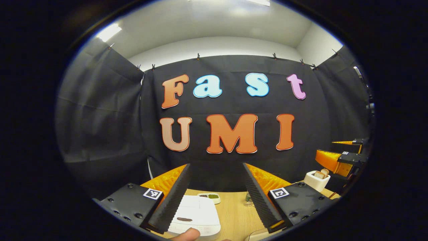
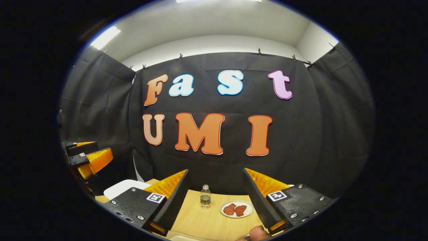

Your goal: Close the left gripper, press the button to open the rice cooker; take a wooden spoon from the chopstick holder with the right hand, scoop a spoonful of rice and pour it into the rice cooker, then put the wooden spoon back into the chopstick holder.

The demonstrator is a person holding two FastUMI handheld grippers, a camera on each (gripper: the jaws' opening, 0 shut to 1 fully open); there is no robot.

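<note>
Left gripper [image 1: 217,197] gapes wide above the cooker [image 1: 197,214] on the worktop [image 1: 234,214]. I must pinch it closed first, then press the lid button squarely. Right gripper [image 2: 215,201] wide, empty.

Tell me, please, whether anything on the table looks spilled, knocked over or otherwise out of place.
Nothing stands out. The rice cooker sits flat with its lid shut, the bottle stands upright, and the plate of two red pieces lies level on the table. Both grippers are open above the table, holding nothing.
</note>
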